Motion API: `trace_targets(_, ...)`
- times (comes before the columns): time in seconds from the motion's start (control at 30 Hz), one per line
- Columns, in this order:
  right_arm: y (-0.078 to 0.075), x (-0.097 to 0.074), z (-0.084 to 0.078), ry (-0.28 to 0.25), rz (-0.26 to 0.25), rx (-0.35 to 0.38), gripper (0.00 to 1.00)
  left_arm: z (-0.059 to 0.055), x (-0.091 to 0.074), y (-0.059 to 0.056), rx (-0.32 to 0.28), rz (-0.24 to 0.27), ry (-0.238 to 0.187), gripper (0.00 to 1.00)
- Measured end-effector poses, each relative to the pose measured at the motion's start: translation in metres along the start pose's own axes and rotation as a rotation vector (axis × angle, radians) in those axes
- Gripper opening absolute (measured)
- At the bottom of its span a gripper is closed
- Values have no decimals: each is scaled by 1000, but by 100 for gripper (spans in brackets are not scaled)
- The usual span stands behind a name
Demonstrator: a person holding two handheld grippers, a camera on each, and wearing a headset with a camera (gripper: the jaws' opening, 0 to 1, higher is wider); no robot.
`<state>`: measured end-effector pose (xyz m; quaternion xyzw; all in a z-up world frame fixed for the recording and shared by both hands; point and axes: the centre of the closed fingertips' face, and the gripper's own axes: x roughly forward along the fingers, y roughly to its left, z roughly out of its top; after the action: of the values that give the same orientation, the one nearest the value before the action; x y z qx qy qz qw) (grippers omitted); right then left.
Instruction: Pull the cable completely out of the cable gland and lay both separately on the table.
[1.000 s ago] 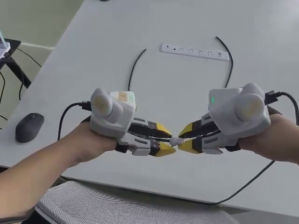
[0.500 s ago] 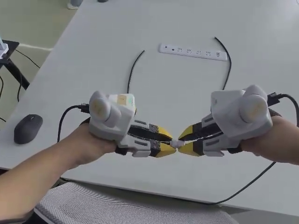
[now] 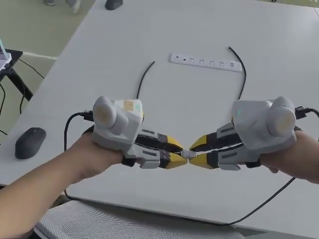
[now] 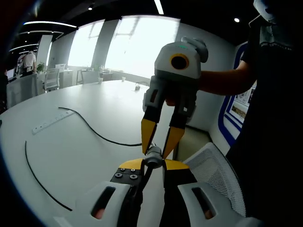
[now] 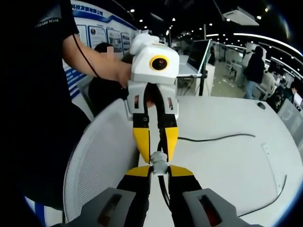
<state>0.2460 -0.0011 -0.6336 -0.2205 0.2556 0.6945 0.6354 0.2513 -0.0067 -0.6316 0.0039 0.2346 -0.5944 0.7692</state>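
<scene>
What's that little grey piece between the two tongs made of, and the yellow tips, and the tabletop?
Cable gland: pale grey and matt with no metallic glint, so probably moulded plastic.
Yellow tips: smooth and evenly coloured, likely plastic or rubbery covers; the look leaves it open.
Table: flat, light grey, with a soft sheen, likely laminate.

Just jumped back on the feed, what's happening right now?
A person holds the two claws tip to tip over the near edge of the table. The left claw and right claw are both shut on the small gland. The cable runs from the gland back between the right claw's jaws, so it is not yet out.
</scene>
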Motion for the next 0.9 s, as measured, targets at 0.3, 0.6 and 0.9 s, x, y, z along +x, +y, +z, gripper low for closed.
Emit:
trace_targets(0.3, -9, -11, 8, -88, 22, 117, 12, 13, -5, 2, 48, 24, -8, 15)
trace_targets(0.6, -14, -21, 15, -259, 161, 449, 15, 16, -7, -1, 99, 24, 1, 15)
trace_targets(0.9, -13, -17, 14, -367, 322, 683, 12, 18, -6, -6, 144, 12, -1, 15)
